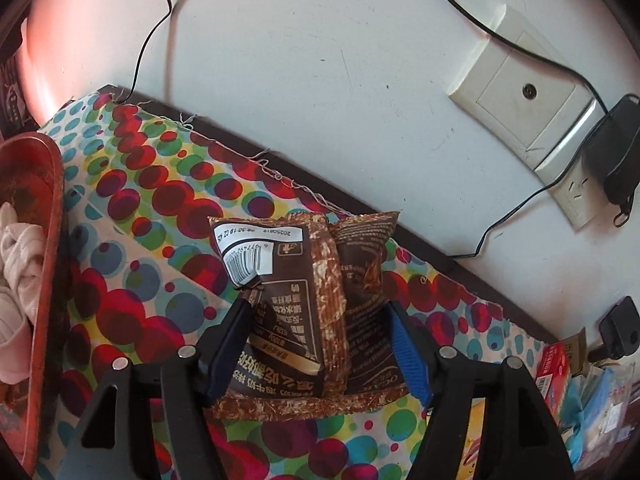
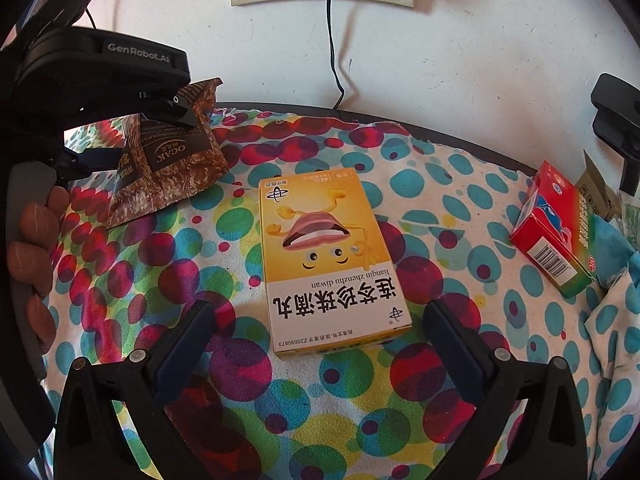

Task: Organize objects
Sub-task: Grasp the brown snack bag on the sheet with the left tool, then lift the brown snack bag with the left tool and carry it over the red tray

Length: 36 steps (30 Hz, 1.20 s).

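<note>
1 brown pkt [image 1: 304,304], 2 boxes [image 2: 332,260]

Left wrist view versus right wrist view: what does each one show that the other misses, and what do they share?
Only the left wrist view shows the red tray at the cloth's edge holding pale crumpled fabric, and the black plug adapter in the wall socket.

Only the right wrist view shows the whole yellow cardboard medicine box lying flat between the open right gripper fingers, and the person's hand.

Both show the brown foil snack packet between the left gripper fingers, the red cardboard box, and the polka-dot cloth.
</note>
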{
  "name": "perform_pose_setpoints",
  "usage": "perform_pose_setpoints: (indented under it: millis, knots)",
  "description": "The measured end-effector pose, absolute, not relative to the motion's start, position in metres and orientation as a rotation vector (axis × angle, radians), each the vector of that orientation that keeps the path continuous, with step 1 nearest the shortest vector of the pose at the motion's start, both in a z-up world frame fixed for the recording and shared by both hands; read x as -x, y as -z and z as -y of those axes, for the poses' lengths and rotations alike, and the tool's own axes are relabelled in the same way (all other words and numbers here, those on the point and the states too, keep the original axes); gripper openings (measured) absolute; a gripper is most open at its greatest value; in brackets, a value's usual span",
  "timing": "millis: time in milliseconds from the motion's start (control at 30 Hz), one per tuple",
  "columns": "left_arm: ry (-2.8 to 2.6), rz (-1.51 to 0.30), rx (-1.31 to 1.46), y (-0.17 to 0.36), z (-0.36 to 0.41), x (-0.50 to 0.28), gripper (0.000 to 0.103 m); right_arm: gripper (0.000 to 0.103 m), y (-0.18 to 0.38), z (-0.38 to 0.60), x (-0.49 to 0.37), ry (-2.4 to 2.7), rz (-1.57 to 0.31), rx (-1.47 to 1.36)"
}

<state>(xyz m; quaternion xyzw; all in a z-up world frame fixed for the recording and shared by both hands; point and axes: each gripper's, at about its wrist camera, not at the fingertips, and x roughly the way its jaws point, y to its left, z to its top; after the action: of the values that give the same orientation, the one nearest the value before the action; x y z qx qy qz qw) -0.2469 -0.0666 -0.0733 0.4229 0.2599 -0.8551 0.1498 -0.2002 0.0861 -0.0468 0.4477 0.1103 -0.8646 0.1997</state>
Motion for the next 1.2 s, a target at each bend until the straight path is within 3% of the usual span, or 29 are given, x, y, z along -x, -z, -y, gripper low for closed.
perform_pose_setpoints:
  millis: [233, 367, 667, 700, 767, 800, 900, 933, 967, 1200]
  knots:
    - [2.533, -0.712, -1.161, 0.077, 0.065, 0.246, 0.068, 0.103, 0.047, -0.086, 0.201, 2.418, -0.311, -1.252]
    - [2.609, -0.657, -1.119, 0.074, 0.062, 0.242, 0.053, 0.101, 0.047, -0.089, 0.202, 2.420, -0.295, -1.245]
    - [2.743, -0.693, -1.125, 0.072, 0.070, 0.233, 0.037, 0.100, 0.031, -0.084, 0.208, 2.444, -0.303, -1.148]
    - [2.753, -0.700, -1.128, 0.072, 0.071, 0.231, 0.037, 0.098, 0.032, -0.082, 0.210, 2.427, -0.295, -1.160]
    - [2.772, -0.747, -1.125, 0.072, 0.074, 0.229, 0.038, 0.069, 0.033, -0.081, 0.211, 2.419, -0.280, -1.167]
    - [2.765, -0.768, -1.117, 0.072, 0.075, 0.228, 0.038, 0.063, 0.035, -0.081, 0.213, 2.412, -0.268, -1.178]
    - [2.734, -0.802, -1.132, 0.072, 0.075, 0.227, 0.044, 0.060, 0.038, -0.082, 0.213, 2.395, -0.256, -1.187]
    - [2.717, -0.803, -1.157, 0.072, 0.074, 0.228, 0.052, 0.059, 0.039, -0.082, 0.211, 2.400, -0.265, -1.176]
    - [2.711, -0.810, -1.172, 0.072, 0.074, 0.228, 0.055, 0.052, 0.038, -0.081, 0.211, 2.405, -0.272, -1.174]
    - [2.585, -0.965, -1.165, 0.079, 0.083, 0.226, 0.059, 0.049, 0.029, -0.081, 0.200, 2.458, -0.278, -1.085]
